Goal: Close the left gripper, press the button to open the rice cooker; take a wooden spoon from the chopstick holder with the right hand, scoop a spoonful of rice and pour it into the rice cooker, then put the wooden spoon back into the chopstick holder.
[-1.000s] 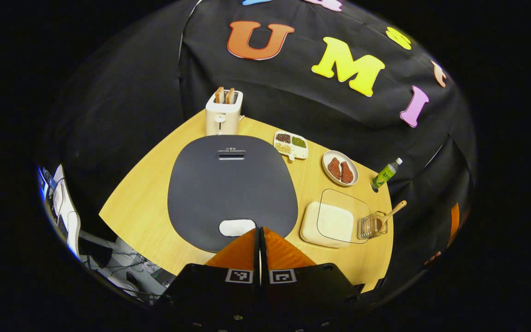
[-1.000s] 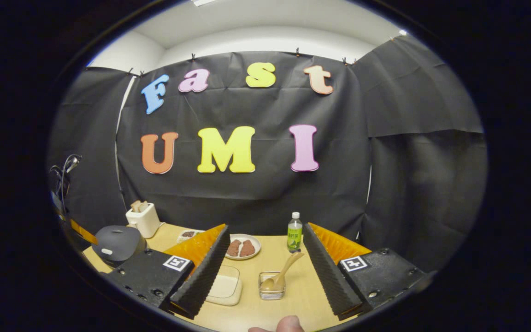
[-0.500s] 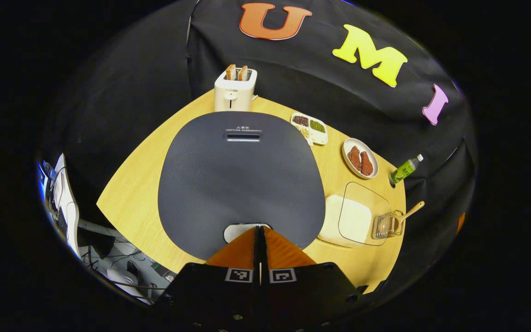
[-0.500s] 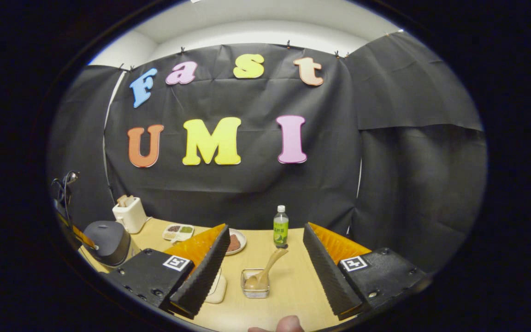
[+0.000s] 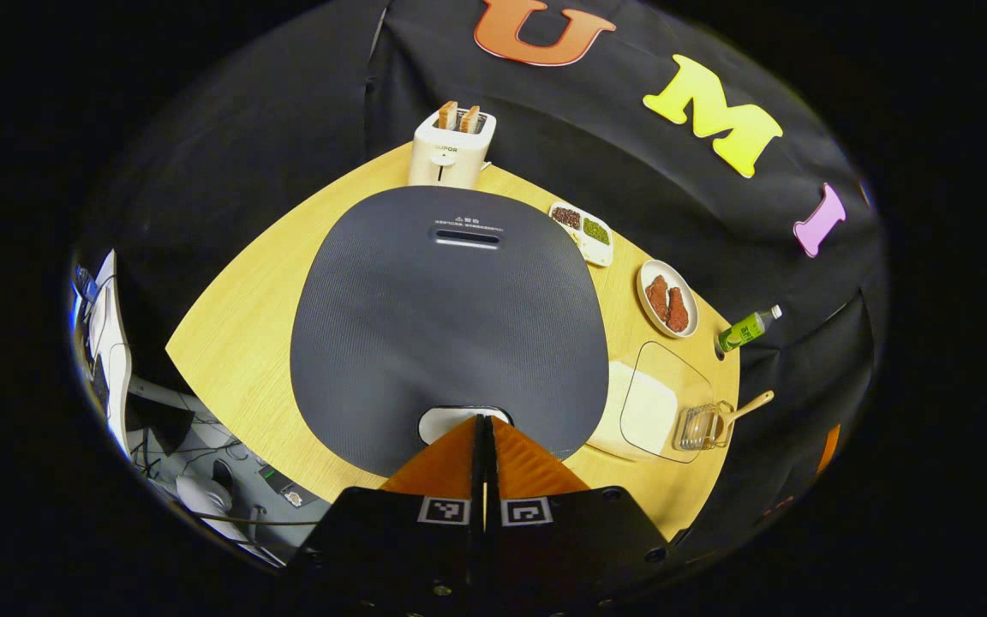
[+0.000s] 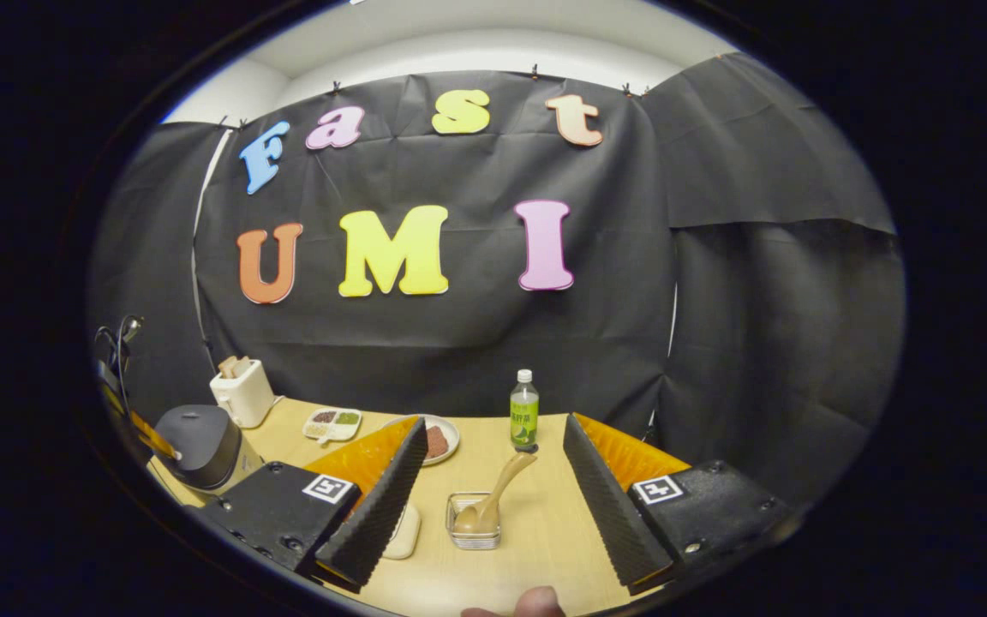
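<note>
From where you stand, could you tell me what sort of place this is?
Probably a staged kitchen tabletop inside a recording booth: a wooden table carries a rice cooker, a toaster and a plate of meat, with black cloth hung behind as the wall.

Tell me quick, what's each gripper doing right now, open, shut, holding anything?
Left gripper: closed, holding nothing, tips at the rice cooker's white button.
Right gripper: open, empty, with the wooden spoon ahead between its fingers.
</note>
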Action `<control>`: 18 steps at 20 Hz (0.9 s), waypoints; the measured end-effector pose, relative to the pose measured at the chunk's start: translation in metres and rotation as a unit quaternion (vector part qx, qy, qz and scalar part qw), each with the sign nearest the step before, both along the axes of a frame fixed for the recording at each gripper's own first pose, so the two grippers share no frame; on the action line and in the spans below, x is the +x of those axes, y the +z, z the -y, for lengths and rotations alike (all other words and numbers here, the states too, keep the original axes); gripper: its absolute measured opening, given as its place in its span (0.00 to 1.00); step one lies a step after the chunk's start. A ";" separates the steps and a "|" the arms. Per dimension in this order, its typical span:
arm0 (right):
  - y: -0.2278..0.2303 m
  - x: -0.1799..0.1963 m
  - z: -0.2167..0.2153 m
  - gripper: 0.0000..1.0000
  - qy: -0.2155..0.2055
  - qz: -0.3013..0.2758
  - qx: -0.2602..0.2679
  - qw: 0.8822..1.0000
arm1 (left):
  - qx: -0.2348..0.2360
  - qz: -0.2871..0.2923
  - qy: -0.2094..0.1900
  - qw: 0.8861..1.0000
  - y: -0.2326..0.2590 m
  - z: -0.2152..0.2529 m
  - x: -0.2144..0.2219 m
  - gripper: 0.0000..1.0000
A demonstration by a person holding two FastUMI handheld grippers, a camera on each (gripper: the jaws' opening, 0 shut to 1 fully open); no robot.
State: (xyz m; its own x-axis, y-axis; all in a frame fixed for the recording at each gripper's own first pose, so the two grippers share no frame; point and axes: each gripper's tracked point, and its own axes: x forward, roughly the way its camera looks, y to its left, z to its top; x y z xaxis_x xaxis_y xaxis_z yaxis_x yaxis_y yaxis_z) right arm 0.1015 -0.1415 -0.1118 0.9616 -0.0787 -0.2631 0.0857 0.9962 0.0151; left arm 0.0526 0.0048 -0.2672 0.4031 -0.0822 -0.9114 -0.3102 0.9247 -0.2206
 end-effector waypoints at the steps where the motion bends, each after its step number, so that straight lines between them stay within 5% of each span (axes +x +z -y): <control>1: 0.001 -0.001 0.003 1.00 -0.001 0.000 -0.001 1.000 | 0.000 0.004 0.005 1.000 0.004 0.000 0.000 0.00; 11: -0.009 -0.007 0.022 1.00 -0.001 -0.024 0.002 1.000 | 0.009 0.143 0.036 0.989 0.099 -0.004 0.014 0.00; 15: -0.013 -0.004 0.023 1.00 0.005 -0.032 0.008 0.999 | 0.036 0.188 0.020 0.981 0.115 -0.002 0.023 0.01; 17: -0.018 -0.004 0.021 1.00 0.010 -0.038 0.015 0.999 | 0.043 0.208 -0.004 0.977 0.127 0.003 0.017 0.10; 18: -0.022 -0.003 0.021 1.00 0.014 -0.044 0.020 0.999 | 0.048 0.217 -0.016 0.975 0.134 0.006 0.016 0.39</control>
